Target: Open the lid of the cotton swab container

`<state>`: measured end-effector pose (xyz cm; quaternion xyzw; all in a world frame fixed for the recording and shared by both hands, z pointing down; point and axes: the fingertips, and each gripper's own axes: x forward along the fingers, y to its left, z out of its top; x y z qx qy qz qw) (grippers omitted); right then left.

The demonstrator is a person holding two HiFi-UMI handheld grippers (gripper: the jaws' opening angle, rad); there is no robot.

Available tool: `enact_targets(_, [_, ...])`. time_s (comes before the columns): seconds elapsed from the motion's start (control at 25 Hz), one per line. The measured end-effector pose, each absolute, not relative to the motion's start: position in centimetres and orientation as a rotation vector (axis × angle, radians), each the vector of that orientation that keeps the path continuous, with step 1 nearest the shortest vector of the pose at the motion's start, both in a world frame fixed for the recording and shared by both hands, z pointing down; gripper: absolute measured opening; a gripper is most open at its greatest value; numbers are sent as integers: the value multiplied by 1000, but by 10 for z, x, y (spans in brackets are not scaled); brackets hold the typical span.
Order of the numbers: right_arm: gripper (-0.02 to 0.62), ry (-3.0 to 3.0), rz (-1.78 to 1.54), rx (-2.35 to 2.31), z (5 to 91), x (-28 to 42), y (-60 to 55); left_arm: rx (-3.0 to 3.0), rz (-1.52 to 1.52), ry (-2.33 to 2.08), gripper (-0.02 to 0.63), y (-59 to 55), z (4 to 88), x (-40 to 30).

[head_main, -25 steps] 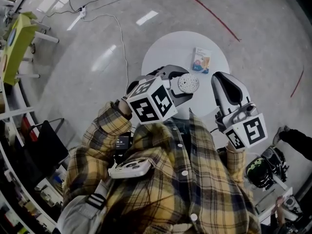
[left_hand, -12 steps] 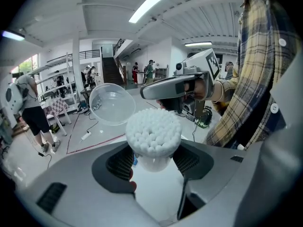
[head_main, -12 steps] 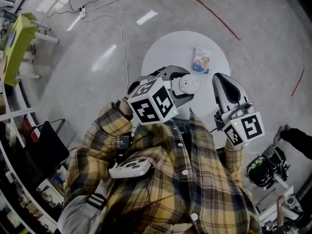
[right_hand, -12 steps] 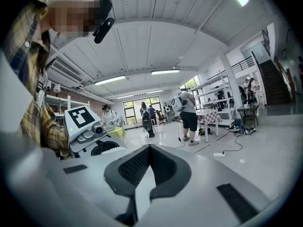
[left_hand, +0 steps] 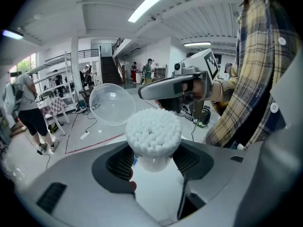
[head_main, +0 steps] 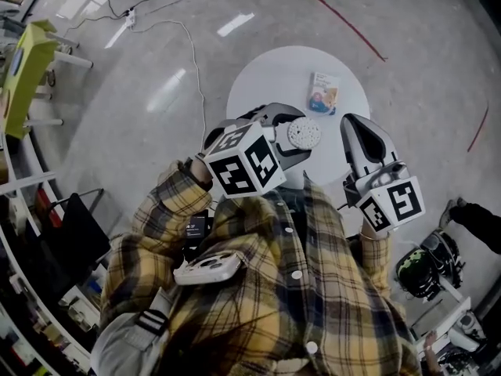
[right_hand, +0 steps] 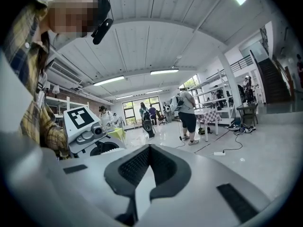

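Left gripper (left_hand: 152,160) pinches the cotton swab container (left_hand: 152,132), one pad on each side of its white body, swab heads bare on top. The clear lid (left_hand: 112,104) is off the opening, at 10 o'clock of the swab heads and right by the rim; can't tell if it is hinged on. Only the left gripper view shows that lid. In head view the container (head_main: 303,133) reads as a dotted white disc, and the lid can't be made out

Head view gives the layout: the container is over the 6 o'clock part of the round white table (head_main: 266,81), and a small printed packet (head_main: 324,94) lies flat at 1 o'clock of the container, apart from it. Right gripper (head_main: 358,130) is at 3 o'clock of the container, not touching it

Right gripper view shows its own jaws (right_hand: 149,163) pressed together with nothing between them, and the left gripper's marker cube (right_hand: 80,119) at 9 o'clock. Left gripper view shows the right gripper (left_hand: 156,90) at 12 o'clock behind the swabs, its tip near the lid
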<state>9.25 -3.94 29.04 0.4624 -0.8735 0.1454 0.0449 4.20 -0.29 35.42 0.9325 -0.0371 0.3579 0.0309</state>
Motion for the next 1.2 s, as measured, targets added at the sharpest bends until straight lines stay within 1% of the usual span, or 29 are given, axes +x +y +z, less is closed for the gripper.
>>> enact_targets(1.2, [15,-2699,476,1309,298,77,-30,2879,1119,-111,266,3,359,40])
